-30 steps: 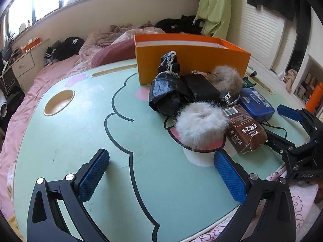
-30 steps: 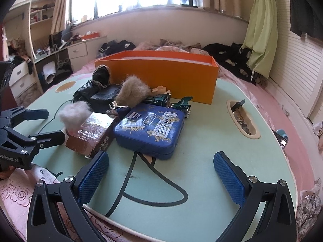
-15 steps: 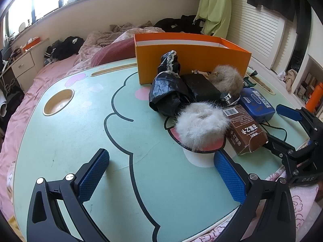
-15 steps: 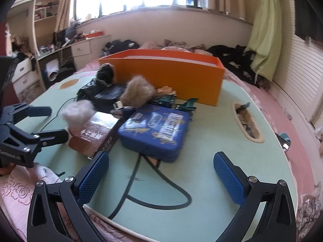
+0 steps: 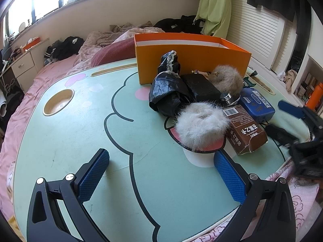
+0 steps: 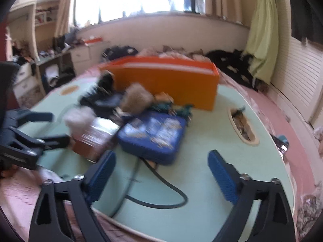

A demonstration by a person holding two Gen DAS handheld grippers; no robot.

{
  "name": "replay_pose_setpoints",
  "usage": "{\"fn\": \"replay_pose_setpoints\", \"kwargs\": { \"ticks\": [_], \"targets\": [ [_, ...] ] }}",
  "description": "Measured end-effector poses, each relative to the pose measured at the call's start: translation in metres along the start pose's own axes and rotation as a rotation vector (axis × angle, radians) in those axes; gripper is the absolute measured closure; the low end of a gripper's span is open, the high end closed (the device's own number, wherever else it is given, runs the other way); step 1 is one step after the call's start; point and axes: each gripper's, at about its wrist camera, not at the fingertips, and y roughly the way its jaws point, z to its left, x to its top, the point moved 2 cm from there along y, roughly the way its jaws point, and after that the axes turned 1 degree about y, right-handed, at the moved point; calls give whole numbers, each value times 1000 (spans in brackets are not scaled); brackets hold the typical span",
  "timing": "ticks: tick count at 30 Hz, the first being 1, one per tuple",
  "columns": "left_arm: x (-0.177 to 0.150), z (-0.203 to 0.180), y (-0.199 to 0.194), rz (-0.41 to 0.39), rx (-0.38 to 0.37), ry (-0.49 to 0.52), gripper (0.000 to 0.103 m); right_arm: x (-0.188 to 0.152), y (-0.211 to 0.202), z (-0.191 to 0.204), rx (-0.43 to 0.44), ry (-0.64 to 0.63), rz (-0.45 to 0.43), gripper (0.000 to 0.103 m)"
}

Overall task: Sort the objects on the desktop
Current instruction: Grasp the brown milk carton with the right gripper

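1. The clutter sits bunched mid-table, right in front of the orange box (image 5: pixel 191 58) that stands at the table's far edge. The blue case (image 6: pixel 153 136) is the piece nearest the right-hand edge, and the brown carton (image 5: pixel 244 129) lies touching it on the left.
2. The right gripper (image 6: pixel 161 173) hangs over the near edge with the blue case dead ahead, just past its fingertips. Its jaws are closing a bit, but nothing is between them yet.
3. The case's long side runs roughly away from that gripper, toward the box, so the jaws would straddle its short width. That's my guess for the next grab.
4. The left gripper (image 5: pixel 161 173) is spread wide and empty over bare table (image 5: pixel 60 141). The white fluffy scrunchie (image 5: pixel 201 125) is ahead and off to its right.
5. The right hand is clearly closer to the case, and the left is closer to the scrunchie.
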Motion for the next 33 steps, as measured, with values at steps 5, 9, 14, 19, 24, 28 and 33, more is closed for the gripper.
{"fn": "replay_pose_setpoints", "kwargs": {
  "ticks": [5,9,14,19,24,28,33],
  "targets": [
    [0,-1,-1,0,4,-1,0,30,-13,33,147,-73,-20,20],
    [0,-1,0,0,5,-4,0,29,13,46,158,-111,101,53],
    [0,-1,-1,0,10,-6,0,21,24,45,189,-96,166,62],
    [0,0,0,-1,12,-9,0,17,20,40,183,-65,152,61],
    [0,2,-1,-2,23,-20,0,20,24,51,165,-118,156,35],
    [0,5,-2,-3,45,-43,0,15,38,49,190,-118,222,41],
    [-3,5,-3,-8,75,-70,0,9,28,50,162,-134,163,62]
  ]
}}
